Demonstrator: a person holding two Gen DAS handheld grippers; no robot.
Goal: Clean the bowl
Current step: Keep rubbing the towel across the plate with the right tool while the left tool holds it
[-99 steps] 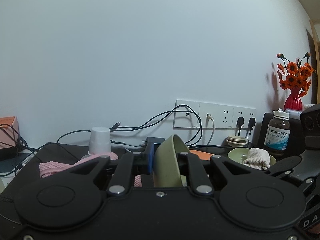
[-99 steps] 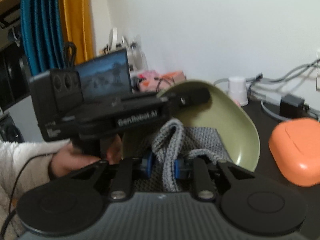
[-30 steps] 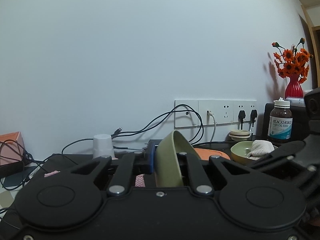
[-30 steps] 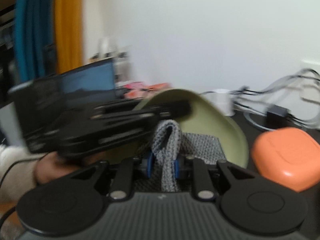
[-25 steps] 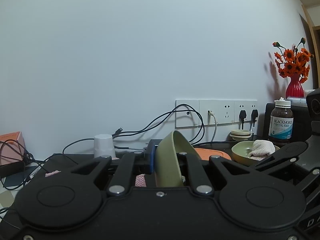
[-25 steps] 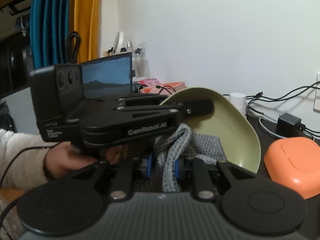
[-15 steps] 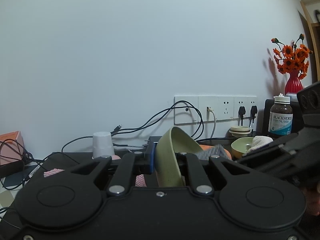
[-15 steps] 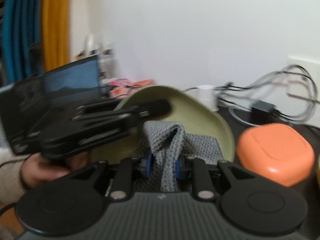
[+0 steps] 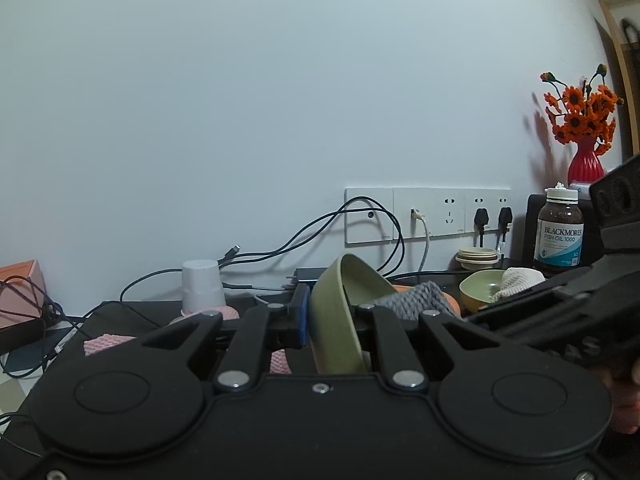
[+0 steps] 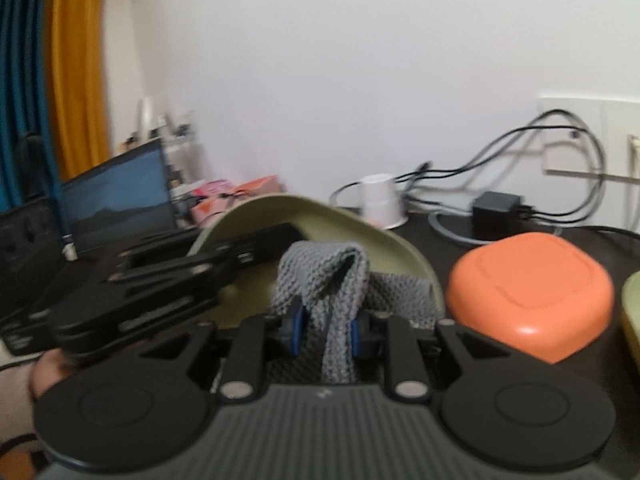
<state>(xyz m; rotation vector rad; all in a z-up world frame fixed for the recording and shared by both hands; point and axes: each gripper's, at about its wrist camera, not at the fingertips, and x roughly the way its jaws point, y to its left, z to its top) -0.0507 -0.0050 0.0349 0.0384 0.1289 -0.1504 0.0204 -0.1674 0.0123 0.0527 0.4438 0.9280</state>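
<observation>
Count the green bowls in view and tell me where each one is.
2. One green bowl is held tilted on edge in the left tool. A second green bowl sits on the table by the fish oil bottle, a cream cloth inside. Others may be hidden.

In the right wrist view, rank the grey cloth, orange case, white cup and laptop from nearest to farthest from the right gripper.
1. Grey cloth: clamped in the right gripper, inside the green bowl.
2. Orange case: on the table, just to the right.
3. White cup: upside down, farther back near the cables.
4. Laptop: far left; too close to call against the cup.
</observation>
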